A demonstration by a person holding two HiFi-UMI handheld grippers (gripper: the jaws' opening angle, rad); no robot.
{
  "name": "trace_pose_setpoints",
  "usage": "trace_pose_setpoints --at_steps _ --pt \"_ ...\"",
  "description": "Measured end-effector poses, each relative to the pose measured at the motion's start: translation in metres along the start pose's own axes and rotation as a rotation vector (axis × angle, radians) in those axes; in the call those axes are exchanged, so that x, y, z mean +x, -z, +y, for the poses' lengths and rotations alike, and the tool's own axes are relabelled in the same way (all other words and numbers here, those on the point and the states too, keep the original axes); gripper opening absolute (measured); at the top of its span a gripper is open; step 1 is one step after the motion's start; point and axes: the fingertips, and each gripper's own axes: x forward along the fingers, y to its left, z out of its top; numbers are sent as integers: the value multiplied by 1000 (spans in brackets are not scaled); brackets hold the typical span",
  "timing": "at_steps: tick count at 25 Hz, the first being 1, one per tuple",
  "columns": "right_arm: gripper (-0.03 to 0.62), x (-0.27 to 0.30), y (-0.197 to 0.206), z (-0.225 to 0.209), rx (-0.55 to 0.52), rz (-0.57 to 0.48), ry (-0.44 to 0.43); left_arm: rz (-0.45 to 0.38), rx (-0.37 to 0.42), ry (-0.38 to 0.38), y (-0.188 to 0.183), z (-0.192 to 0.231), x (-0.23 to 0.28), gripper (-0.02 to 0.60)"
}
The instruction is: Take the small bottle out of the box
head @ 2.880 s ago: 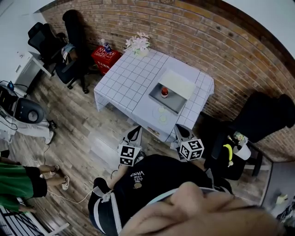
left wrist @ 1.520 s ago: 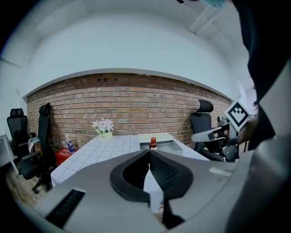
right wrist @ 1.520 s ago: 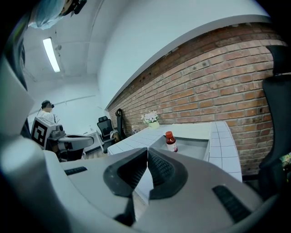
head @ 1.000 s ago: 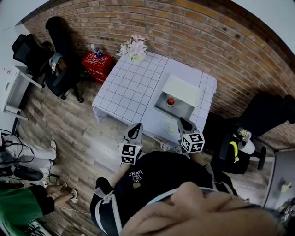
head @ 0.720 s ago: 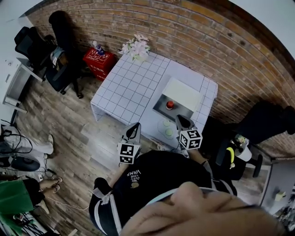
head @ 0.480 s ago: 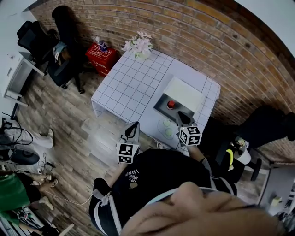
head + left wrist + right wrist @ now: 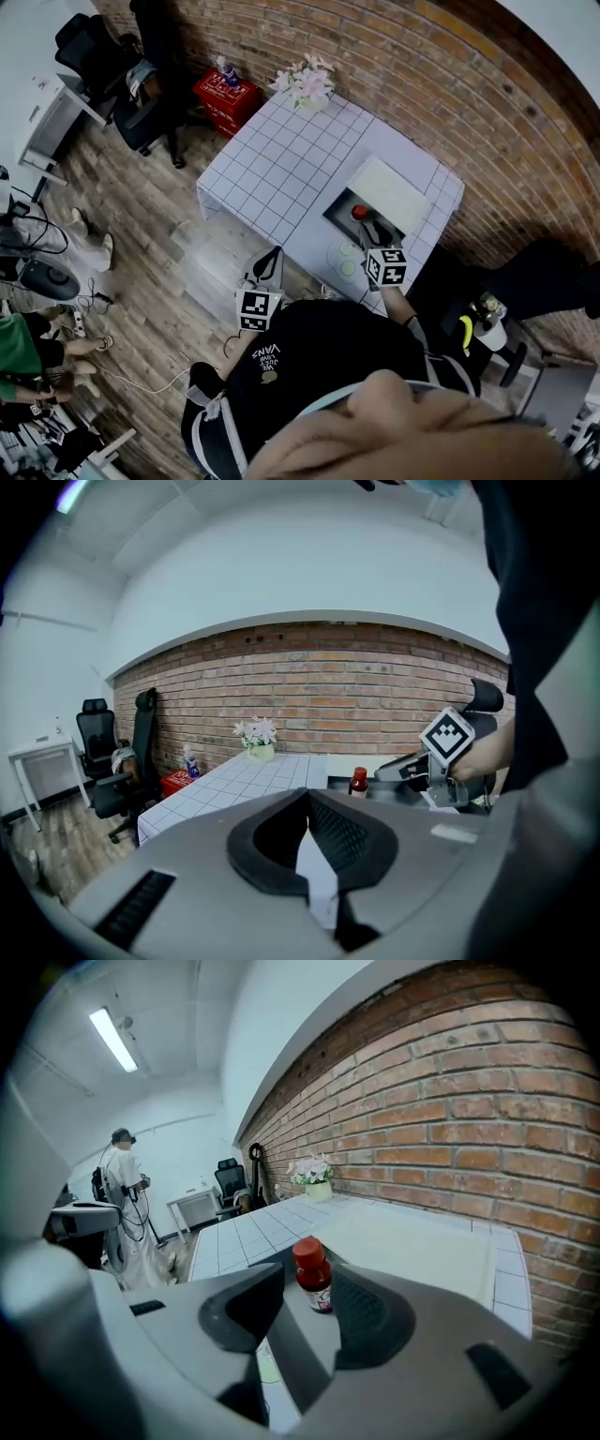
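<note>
Beside a brick wall, a white tiled table (image 7: pixel 272 164) carries an open box (image 7: pixel 337 210), and the small bottle (image 7: pixel 312 1274) stands upright inside it. The right gripper (image 7: pixel 371 228), its jaws just opening, frames the bottle without touching. The left gripper (image 7: pixel 307 801) is pressed together. The bottle looks light, rigid and probably slick, so pinch its body below the red cap.

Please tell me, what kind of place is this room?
Likely an office or lab room: a brick wall, black office chairs by a white desk, wood-plank floor.
</note>
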Motion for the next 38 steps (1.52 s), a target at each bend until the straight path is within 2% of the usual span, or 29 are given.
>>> trace_pose_setpoints --at_steps 6,10,23,38 --pt "193 22 12 -1 -25 77 -23 3 -41 -46 4 6 -4 11" --pt "213 34 20 -4 -66 134 -21 4 -45 -67 4 8 -5 11" --pt "216 67 27 -6 -166 188 -47 31 -53 -103 10 9 -3 12" --pt "213 80 20 -3 -217 215 -44 37 -59 -139 12 11 -14 11"
